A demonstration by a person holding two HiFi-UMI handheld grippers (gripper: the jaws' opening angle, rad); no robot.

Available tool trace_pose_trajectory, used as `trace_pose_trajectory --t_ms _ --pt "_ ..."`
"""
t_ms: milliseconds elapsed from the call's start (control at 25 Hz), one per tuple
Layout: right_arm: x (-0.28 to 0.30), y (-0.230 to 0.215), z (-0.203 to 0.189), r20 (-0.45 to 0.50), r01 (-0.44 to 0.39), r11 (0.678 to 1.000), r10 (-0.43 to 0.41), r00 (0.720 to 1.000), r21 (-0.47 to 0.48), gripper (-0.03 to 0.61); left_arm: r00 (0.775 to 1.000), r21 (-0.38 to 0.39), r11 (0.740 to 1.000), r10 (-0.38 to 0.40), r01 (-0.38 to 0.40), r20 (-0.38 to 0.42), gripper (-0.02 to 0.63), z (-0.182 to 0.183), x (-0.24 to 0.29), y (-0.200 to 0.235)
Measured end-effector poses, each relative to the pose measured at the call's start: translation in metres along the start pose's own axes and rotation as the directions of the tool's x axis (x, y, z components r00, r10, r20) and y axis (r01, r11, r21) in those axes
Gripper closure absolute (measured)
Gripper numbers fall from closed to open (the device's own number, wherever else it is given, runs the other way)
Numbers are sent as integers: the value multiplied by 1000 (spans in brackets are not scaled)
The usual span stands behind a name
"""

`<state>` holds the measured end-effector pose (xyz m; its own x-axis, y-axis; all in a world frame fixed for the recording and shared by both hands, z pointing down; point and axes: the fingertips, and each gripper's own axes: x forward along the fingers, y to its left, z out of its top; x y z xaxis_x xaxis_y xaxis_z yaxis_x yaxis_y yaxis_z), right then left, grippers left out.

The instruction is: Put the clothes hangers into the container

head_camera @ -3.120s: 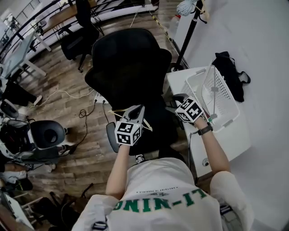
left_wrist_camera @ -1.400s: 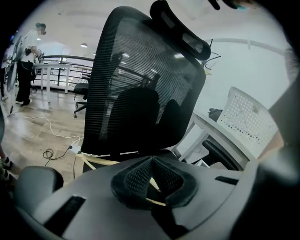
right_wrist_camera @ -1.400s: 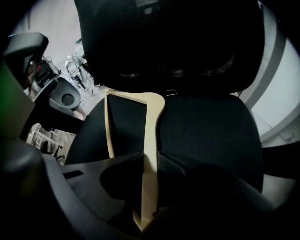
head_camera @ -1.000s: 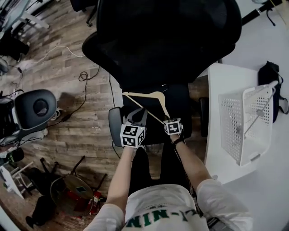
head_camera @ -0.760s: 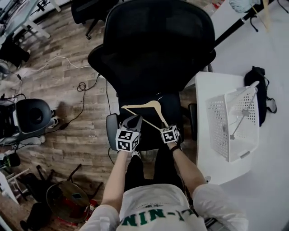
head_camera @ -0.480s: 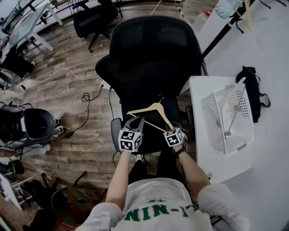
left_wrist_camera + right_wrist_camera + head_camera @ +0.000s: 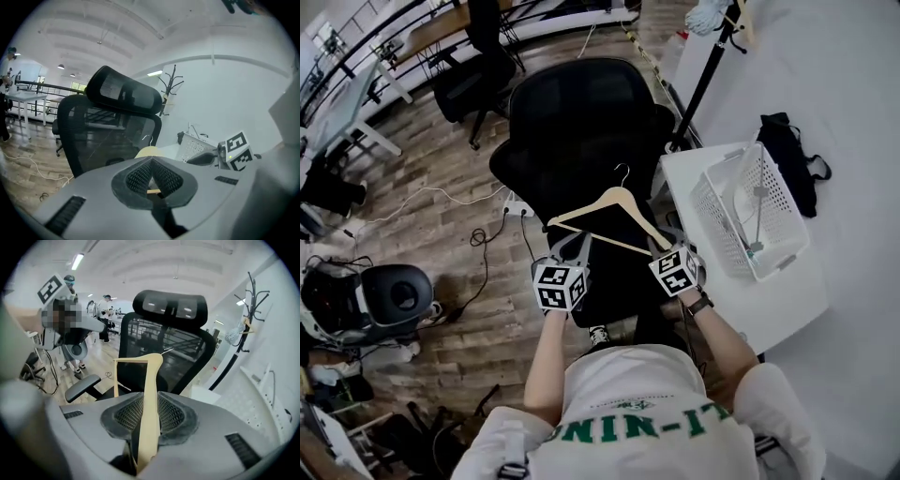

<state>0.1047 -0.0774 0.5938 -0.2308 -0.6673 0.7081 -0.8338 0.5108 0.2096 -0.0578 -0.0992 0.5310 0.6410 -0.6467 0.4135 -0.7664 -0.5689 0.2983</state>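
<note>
The big black chair (image 7: 581,141) stands right in front. The way right to the open basket (image 7: 750,211) is free.

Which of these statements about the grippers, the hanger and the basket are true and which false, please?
1. The right gripper is clamped on the wooden hanger. True.
2. The left gripper is open and empty. False: it is shut on the hanger's other end.
3. The white basket stands on the white table. True.
4. The wooden hanger already lies in the basket. False: it is held up over the black chair, to the left of the basket.
</note>
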Motion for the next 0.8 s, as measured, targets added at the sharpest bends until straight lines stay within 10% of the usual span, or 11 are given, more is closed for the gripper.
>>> trace_pose_trajectory --t_ms 400,800 --pt "-125 -78 58 142 141 989 -132 981 -51 477 985 129 980 -161 152 60 600 80 3 -94" --pt "-241 -184 25 136 339 936 -350 927 98 477 939 229 920 -340 318 61 600 127 45 -183"
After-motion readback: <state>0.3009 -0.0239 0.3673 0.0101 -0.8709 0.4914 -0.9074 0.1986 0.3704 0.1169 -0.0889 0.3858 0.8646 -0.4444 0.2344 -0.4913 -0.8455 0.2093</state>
